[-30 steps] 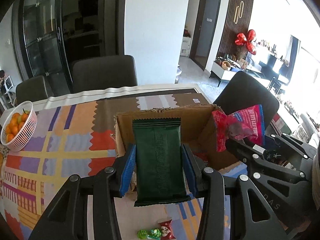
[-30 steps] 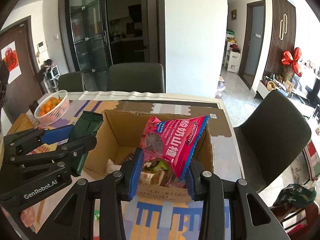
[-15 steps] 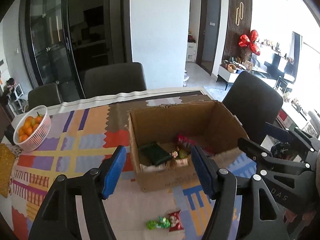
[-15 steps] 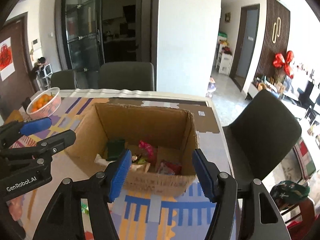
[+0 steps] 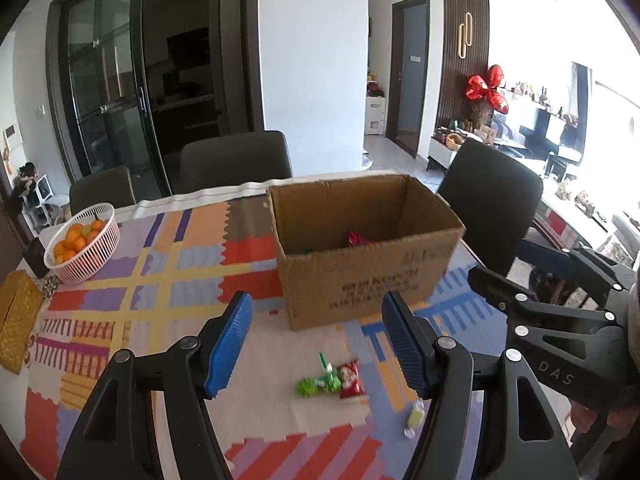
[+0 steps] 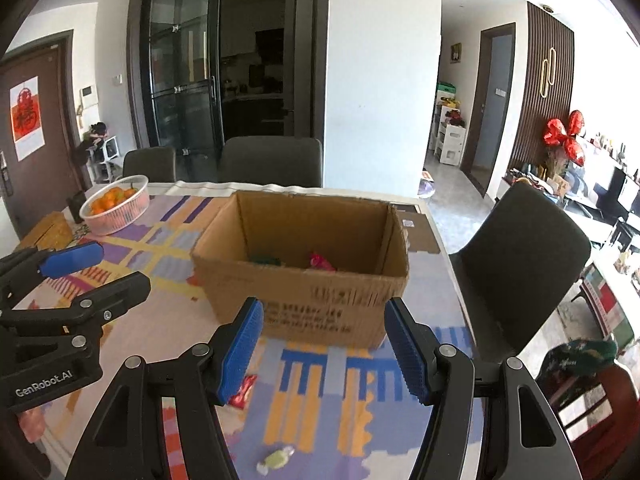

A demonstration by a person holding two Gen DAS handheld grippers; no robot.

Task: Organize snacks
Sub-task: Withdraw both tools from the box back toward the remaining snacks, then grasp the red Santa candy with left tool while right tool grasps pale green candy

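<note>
Left gripper (image 5: 316, 344): blue-padded jaws spread wide, nothing between them, hanging above the loose sweets at lower centre.
Right gripper (image 6: 324, 350): spread and empty too, facing the box front.
Brown cardboard box (image 5: 360, 276): mid-frame on the patterned tablecloth (image 5: 160, 280), top open to take snacks.
Green wrapped candy (image 5: 316, 382): beside the small red packet (image 5: 352, 376), near the pale yellow-green sweet (image 5: 416, 416), all outside the box, likely next.

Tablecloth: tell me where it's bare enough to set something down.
Free: the stretch between the fruit basket and the cardboard box. Crowded: in front of the box, around the green candy, red packet and yellow-green candy.
</note>
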